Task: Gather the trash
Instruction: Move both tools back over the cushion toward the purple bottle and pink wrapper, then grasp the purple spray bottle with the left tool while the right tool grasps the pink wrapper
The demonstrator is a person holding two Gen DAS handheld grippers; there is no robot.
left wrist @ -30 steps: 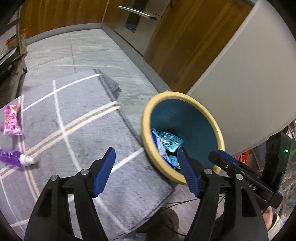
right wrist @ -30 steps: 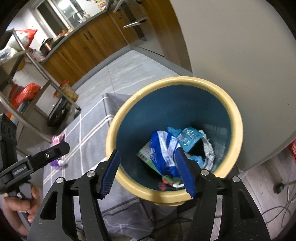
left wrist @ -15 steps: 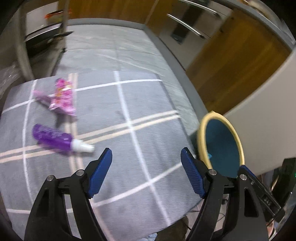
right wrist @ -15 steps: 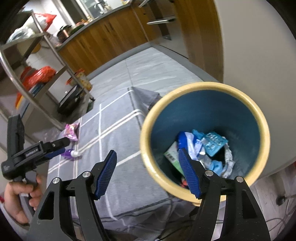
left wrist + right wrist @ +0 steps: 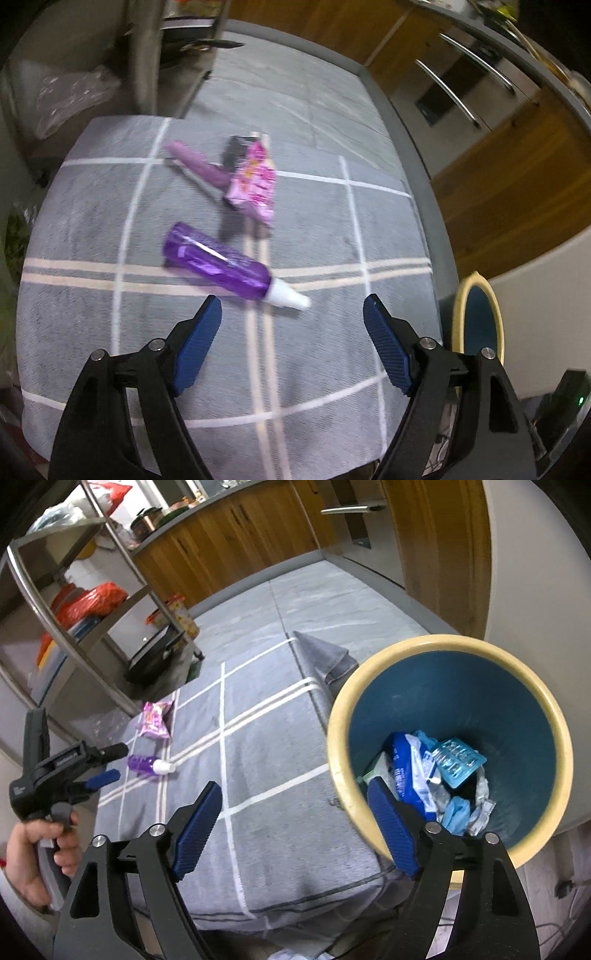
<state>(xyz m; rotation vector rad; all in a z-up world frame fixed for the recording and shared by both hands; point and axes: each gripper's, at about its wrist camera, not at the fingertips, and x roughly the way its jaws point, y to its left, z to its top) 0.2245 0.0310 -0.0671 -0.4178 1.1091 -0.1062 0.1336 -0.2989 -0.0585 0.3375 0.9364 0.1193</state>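
- Two hand-held grippers are in play, each with blue pads on black arms, and both have their jaws opening with nothing between them.
- The left hand-held gripper (image 5: 291,321) points down over a grey rug (image 5: 332,369) crossed by white and cream lines; its pads touch nothing.
- Just beyond its fingertips lies a purple bottle (image 5: 218,262) on its side, its white cap (image 5: 288,297) toward the right-hand pad.
- Farther along the rug lies a pink wrapper (image 5: 256,184), with a purple tube (image 5: 195,164) just left of it, touching or overlapping it; blur hides which.
- The right hand-held gripper (image 5: 295,805) hangs over the near right part of the rug, its right pad in front of the rim of a bin (image 5: 369,686).
- The bin, cream outside and teal inside, stands at the rug's right edge and holds blue and white wrappers (image 5: 410,771) and a teal blister pack (image 5: 458,760).
- In the right wrist view, a person's hand (image 5: 33,845) grips the handle of the left hand-held gripper at the near left, with the bottle and pink wrapper beyond it.
- Wooden cabinets (image 5: 229,550) line the far wall, and a metal shelf rack (image 5: 74,602) stands far left.
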